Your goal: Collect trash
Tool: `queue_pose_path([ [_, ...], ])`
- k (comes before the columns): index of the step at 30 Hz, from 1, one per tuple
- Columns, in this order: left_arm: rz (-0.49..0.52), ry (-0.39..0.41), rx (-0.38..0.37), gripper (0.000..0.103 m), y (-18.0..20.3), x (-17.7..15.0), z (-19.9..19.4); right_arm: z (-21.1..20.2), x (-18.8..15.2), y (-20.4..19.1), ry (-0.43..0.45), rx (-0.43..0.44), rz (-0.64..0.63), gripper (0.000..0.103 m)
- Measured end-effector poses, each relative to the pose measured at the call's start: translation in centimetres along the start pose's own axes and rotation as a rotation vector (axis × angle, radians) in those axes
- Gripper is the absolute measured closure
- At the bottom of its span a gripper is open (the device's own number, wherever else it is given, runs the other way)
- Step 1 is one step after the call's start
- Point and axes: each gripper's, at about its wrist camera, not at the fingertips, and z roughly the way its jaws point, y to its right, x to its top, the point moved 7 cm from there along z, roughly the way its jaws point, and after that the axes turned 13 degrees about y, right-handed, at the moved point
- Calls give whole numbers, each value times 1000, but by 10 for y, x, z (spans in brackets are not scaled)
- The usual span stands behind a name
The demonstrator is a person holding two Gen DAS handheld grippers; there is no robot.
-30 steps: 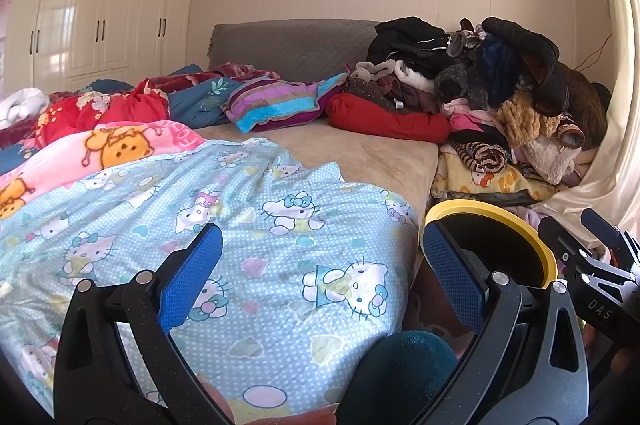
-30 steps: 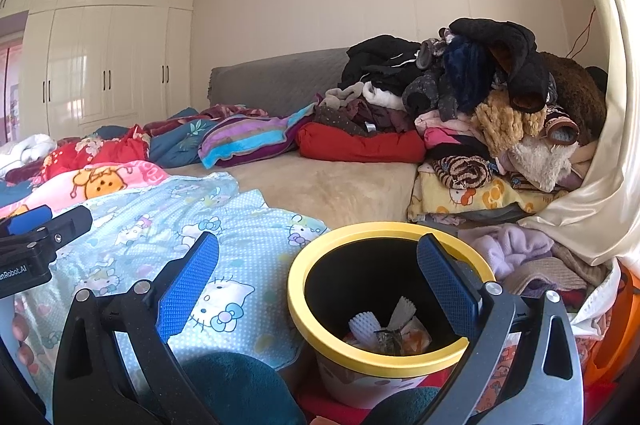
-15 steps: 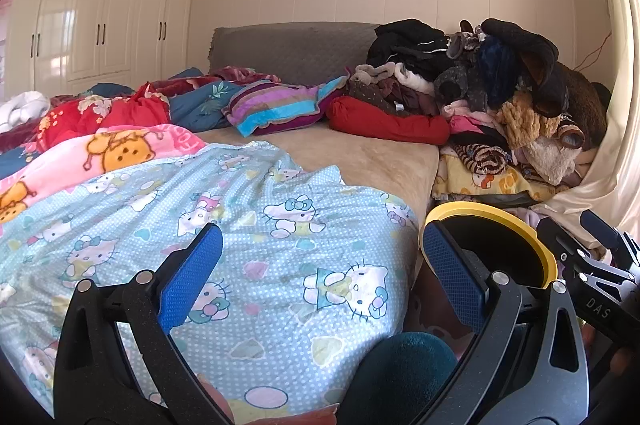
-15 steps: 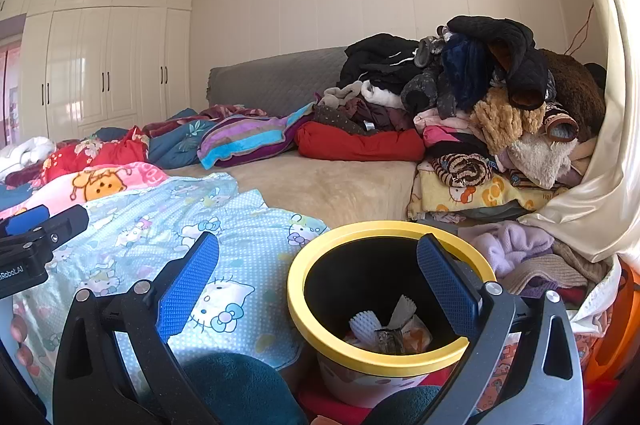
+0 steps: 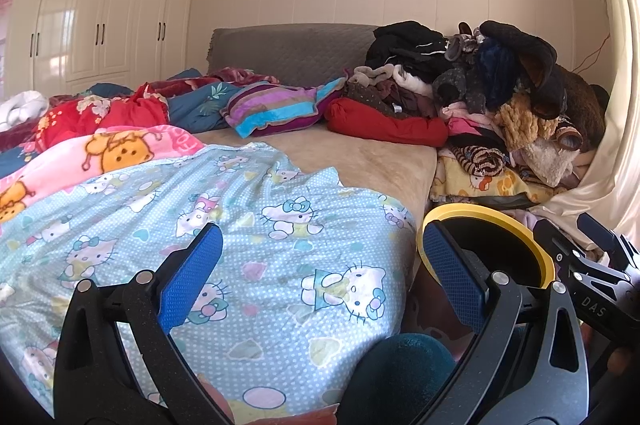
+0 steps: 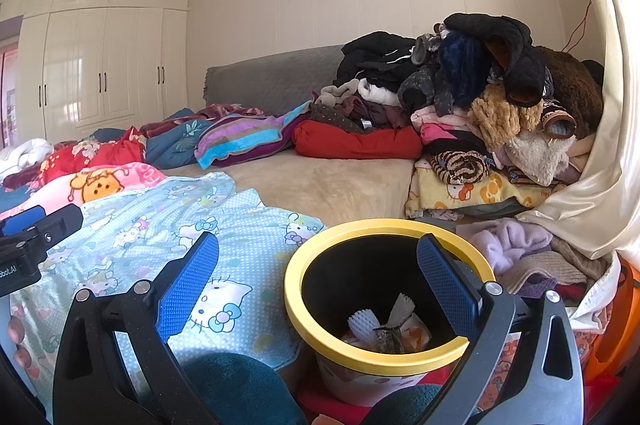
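Observation:
A yellow-rimmed black trash bin (image 6: 384, 359) stands beside the bed. Crumpled wrappers and paper trash (image 6: 386, 325) lie at its bottom. My right gripper (image 6: 318, 283) is open and empty, its right finger over the bin's mouth. My left gripper (image 5: 322, 271) is open and empty, held over the blue Hello Kitty blanket (image 5: 240, 225). The bin's rim (image 5: 480, 213) shows at the right in the left wrist view, with the right gripper's body (image 5: 592, 277) beside it. The left gripper's body (image 6: 28, 245) shows at the left edge of the right wrist view.
The beige bed (image 6: 320, 185) carries crumpled quilts (image 6: 104, 153), a striped pillow (image 6: 240, 139) and a tall pile of clothes (image 6: 480, 97) at the right. A cream curtain (image 6: 600, 165) hangs at the far right. White wardrobes (image 6: 92, 65) stand at the back left.
Almost nothing: both views shift very slightly, and both grippers stay open and empty.

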Motion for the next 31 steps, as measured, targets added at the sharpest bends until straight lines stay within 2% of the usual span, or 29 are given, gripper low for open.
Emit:
queue_pose_path([
  [11, -5, -7, 8, 11, -1, 2, -1, 2, -3, 1, -6, 5, -4, 6],
  [16, -16, -37, 72, 11, -16, 2, 0, 5, 3, -15, 11, 56, -14, 6],
  [20, -80, -75, 151, 11, -62, -1, -4, 23, 15, -49, -1, 116, 50, 6],
  [22, -94, -77, 215, 11, -92, 0, -12, 40, 14, -91, -63, 177, 96, 6],
  [23, -107, -80, 277, 11, -119, 0, -17, 45, 13, -105, -86, 200, 106, 6],
  [25, -135, -93, 380, 11, -166, -2, -25, 63, 0, -172, -202, 331, 113, 6],
  [26, -150, -112, 476, 11, -203, -4, -30, 66, -5, -194, -235, 376, 105, 6],
  [27, -164, -133, 550, 11, -232, -8, -34, 71, -20, -246, -311, 483, 63, 6],
  [29, -200, -180, 712, 11, -301, -22, -44, 70, -43, -314, -422, 656, -21, 6],
  [30, -212, -210, 778, 11, -329, -30, -47, 68, -63, -358, -511, 763, -71, 6],
  [31, -232, -245, 828, 11, -355, -40, -49, 64, -80, -392, -587, 830, -96, 6],
])
